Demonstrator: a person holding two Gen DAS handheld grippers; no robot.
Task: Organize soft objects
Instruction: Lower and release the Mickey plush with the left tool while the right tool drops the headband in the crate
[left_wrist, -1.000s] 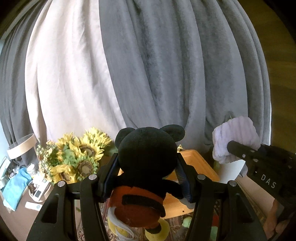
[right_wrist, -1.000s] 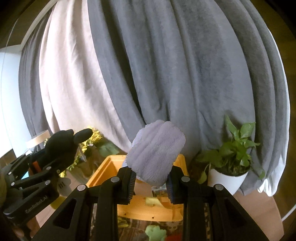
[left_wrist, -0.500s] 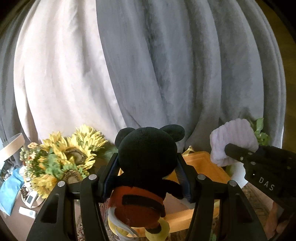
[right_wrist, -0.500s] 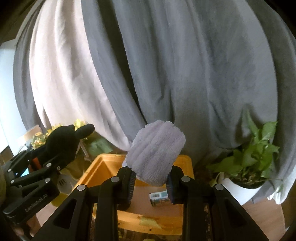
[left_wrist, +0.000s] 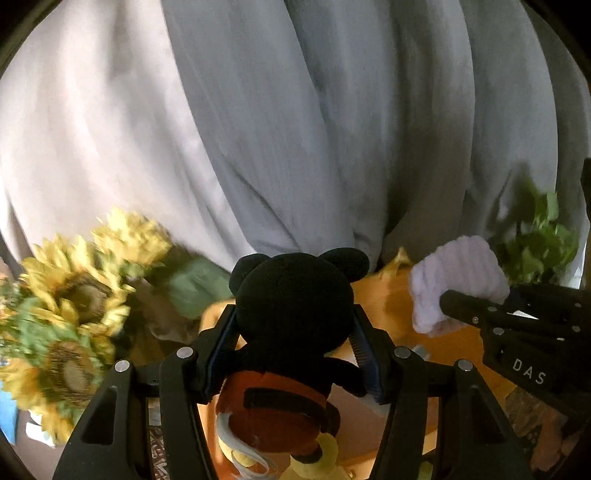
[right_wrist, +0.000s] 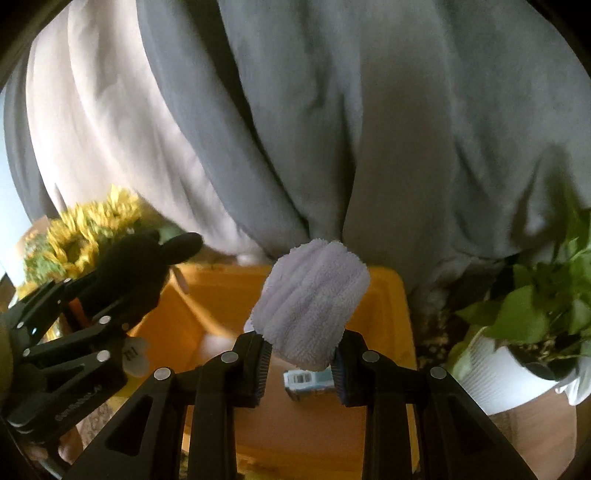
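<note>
Both grippers have pushed forward over the orange bin (right_wrist: 218, 295); it fills far more of each view than a second ago, background blurred. Left gripper (left_wrist: 295, 354) is clamped on the black mouse plush (left_wrist: 291, 306), held above the bin's left side. Right gripper (right_wrist: 300, 360) pinches the lavender towel (right_wrist: 314, 302) over the bin's middle. Right wrist view alone shows the bin floor with a small white-and-blue box (right_wrist: 308, 380), plus the potted plant (right_wrist: 532, 325). Left wrist view shows the plush's red shorts and the sunflowers (left_wrist: 74, 302) up close.
</note>
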